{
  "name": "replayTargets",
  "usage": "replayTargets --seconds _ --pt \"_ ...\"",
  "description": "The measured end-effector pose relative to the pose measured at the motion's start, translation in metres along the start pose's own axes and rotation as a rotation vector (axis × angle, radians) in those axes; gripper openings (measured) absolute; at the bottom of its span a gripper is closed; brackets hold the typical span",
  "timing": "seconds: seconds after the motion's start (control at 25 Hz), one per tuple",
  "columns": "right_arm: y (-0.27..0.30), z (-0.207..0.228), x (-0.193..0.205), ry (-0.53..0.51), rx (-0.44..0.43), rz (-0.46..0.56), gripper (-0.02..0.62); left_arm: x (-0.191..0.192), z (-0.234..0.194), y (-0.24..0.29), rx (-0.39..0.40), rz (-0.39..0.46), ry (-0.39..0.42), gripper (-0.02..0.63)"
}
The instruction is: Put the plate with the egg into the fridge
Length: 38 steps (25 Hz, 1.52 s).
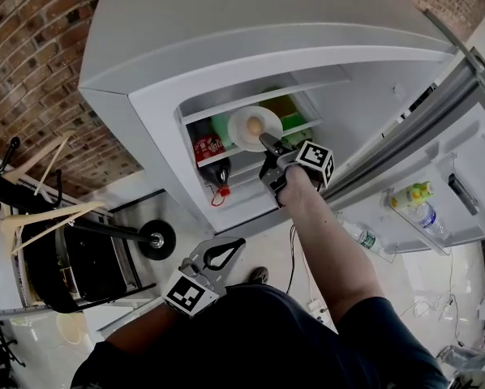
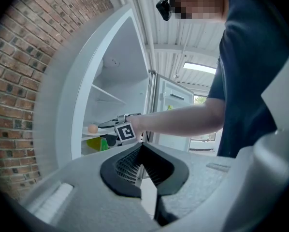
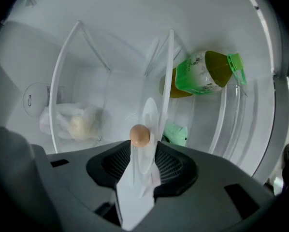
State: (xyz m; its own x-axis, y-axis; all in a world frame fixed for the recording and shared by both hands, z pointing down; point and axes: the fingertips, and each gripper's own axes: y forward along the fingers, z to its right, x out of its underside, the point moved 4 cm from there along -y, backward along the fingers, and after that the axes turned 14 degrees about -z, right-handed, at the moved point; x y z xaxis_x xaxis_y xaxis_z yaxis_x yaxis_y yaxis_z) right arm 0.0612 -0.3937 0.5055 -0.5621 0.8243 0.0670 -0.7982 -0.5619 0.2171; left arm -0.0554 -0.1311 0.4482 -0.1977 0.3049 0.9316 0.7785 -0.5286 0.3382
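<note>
Lowest in the head view, close against the person's dark shirt, the left gripper [image 1: 237, 242] hangs with its jaws closed together on nothing, and takes no part. Filling the upper half of that view is the grey fridge [image 1: 145, 39], its door [image 1: 461, 160] swung wide to the right. Inside, at the centre of the frame, a shelf [image 1: 226, 159] carries bottles, and the white plate [image 1: 238, 135] appears to rest on it. The right gripper [image 1: 265, 143] reaches in at the plate's near edge. Its jaws stand well apart, with the rim between them, and the pads do not seem to press on it. The egg [image 1: 255, 126] sits on the plate. The placing looks all but done. What is left is drawing the right gripper out without nudging the plate, and probably shutting the door.
</note>
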Motion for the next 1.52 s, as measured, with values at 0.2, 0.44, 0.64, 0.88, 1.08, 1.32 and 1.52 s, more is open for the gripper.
replayTargets --seconds 0.2,0.44,0.64,0.88,1.08,1.32,1.52 --pt "0.001 -0.002 0.002 -0.016 -0.016 -0.006 0.189 0.000 -0.001 0.000 -0.003 0.001 -0.006 0.005" --pt "-0.009 0.005 0.012 0.003 -0.035 0.004 0.207 -0.003 0.000 0.000 0.002 -0.003 0.012 0.005" --pt "-0.031 0.016 0.031 0.009 -0.049 0.000 0.212 -0.006 0.002 0.002 0.018 -0.004 0.020 0.005" --pt "-0.070 0.004 0.068 -0.092 -0.119 0.022 0.213 -0.009 0.006 0.007 0.047 0.003 0.030 0.005" --pt "-0.109 -0.017 0.095 -0.294 -0.129 0.064 0.208 -0.015 0.010 0.009 0.066 0.010 0.053 0.005" --pt "-0.148 -0.031 0.140 -0.693 0.022 0.068 0.050 -0.018 0.011 0.011 0.077 0.012 0.059 0.005" --pt "-0.161 -0.041 0.187 -1.237 0.200 0.079 0.011 -0.019 0.012 0.011 0.080 0.004 0.069 0.005"
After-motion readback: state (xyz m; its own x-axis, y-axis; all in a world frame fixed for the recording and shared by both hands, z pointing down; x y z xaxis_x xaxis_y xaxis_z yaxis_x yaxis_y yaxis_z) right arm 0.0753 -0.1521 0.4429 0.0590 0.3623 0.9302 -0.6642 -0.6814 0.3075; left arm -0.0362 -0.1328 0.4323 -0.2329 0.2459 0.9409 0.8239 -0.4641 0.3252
